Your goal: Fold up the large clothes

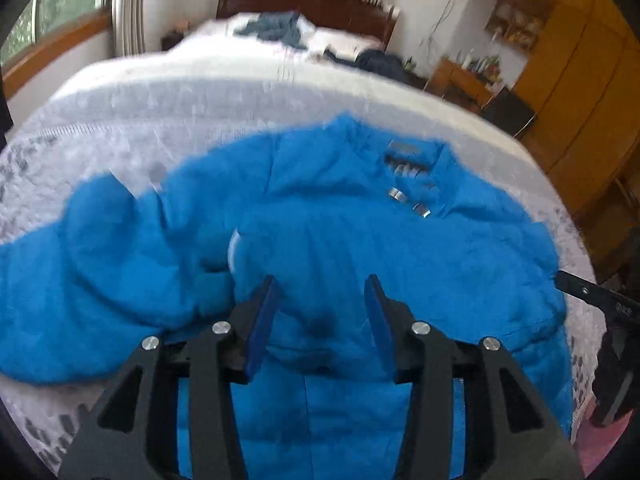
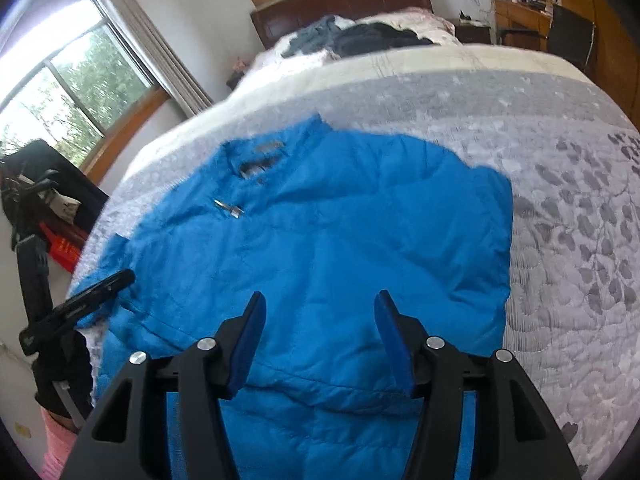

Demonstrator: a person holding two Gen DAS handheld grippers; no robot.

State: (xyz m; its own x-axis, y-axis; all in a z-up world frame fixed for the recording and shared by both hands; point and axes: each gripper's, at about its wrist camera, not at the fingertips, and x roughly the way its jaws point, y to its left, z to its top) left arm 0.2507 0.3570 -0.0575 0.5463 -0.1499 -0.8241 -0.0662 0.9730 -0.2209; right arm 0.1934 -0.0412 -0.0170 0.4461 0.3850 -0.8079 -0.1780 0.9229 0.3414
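Both claws sit with jaws apart and nothing between them: my left gripper (image 1: 322, 284) and right gripper (image 2: 320, 300) hover over the near body of the blue puffer jacket (image 2: 320, 240). That jacket lies on the grey floral bedspread (image 2: 560, 200). On the jacket's right side the edge looks squared off, so I judge that sleeve already tucked in; on its left, the other sleeve (image 1: 80, 272) sprawls loose and bunched, so folding seems barely begun, with that sleeve and the body folds left. Beyond, at the jacket's collar, a dark label (image 1: 406, 162) shows, but its writing is too blurred to read. Past the jacket, dark clothes (image 2: 360, 38) lie heaped by the headboard.
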